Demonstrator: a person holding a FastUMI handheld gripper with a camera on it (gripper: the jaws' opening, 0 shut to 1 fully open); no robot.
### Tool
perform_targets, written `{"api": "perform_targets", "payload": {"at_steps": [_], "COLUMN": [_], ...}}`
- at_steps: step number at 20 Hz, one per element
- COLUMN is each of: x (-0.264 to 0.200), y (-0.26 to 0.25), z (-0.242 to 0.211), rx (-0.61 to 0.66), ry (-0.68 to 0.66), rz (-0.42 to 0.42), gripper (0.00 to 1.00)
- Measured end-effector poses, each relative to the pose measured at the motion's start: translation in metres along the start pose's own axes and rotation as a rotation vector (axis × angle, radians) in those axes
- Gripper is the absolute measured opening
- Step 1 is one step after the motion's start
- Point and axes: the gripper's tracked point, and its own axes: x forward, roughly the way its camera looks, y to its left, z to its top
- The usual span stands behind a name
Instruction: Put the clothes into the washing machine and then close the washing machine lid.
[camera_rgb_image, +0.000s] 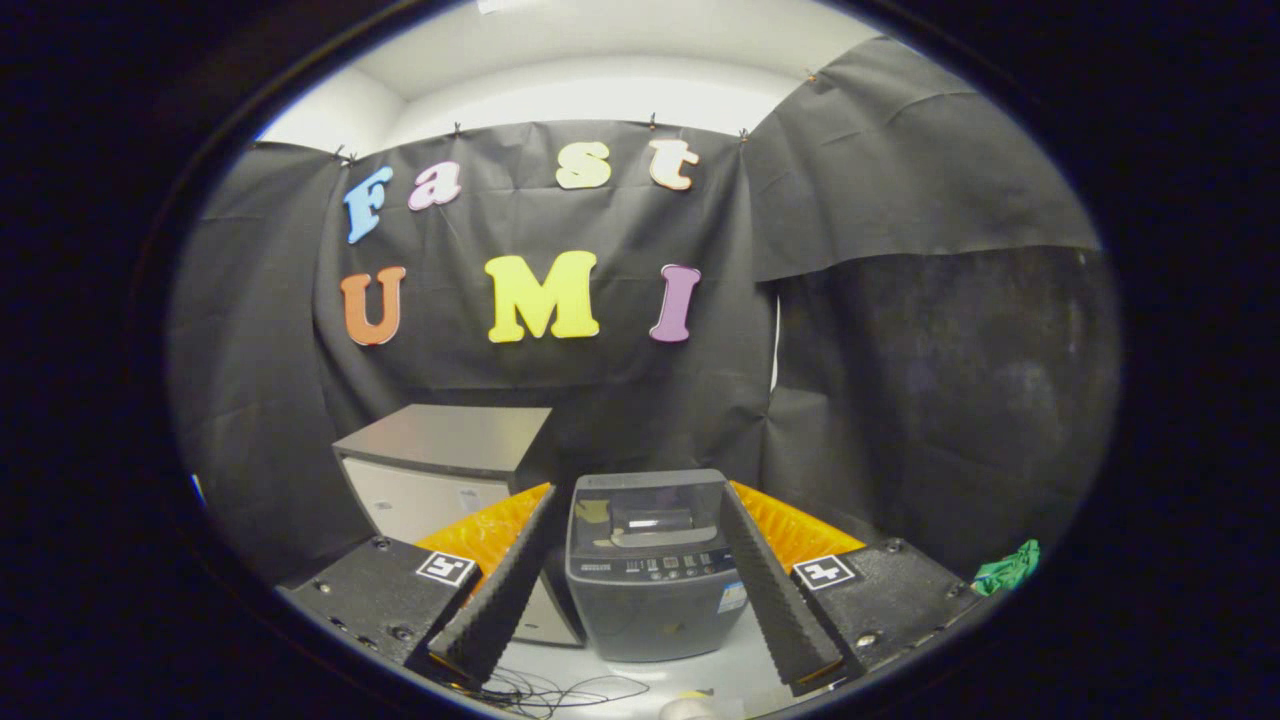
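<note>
A small grey top-loading washing machine (650, 570) stands on the pale floor, beyond and framed between my two fingers. Its tinted lid (650, 512) lies down flat over the tub, with the control strip along the front. My gripper (640, 590) is open wide, with nothing held between the fingers. A green piece of clothing (1008, 568) lies off to the right, beyond the right finger's mount. The gripper is well back from both the machine and the cloth.
A grey and white cabinet (440, 470) stands just left of the washing machine, against the black cloth wall (900, 350). Thin cables (560, 690) trail on the floor in front of the machine.
</note>
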Motion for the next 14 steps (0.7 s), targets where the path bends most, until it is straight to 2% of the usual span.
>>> {"api": "perform_targets", "payload": {"at_steps": [3, 7, 14], "x": [-0.028, -0.052, -0.051], "y": [-0.009, -0.019, -0.031], "z": [-0.017, -0.033, -0.050], "rx": [-0.023, 0.011, 0.000], "ry": [-0.009, -0.004, 0.016], "rz": [0.002, -0.004, -0.024], "gripper": [1.00, 1.00, 1.00]}}
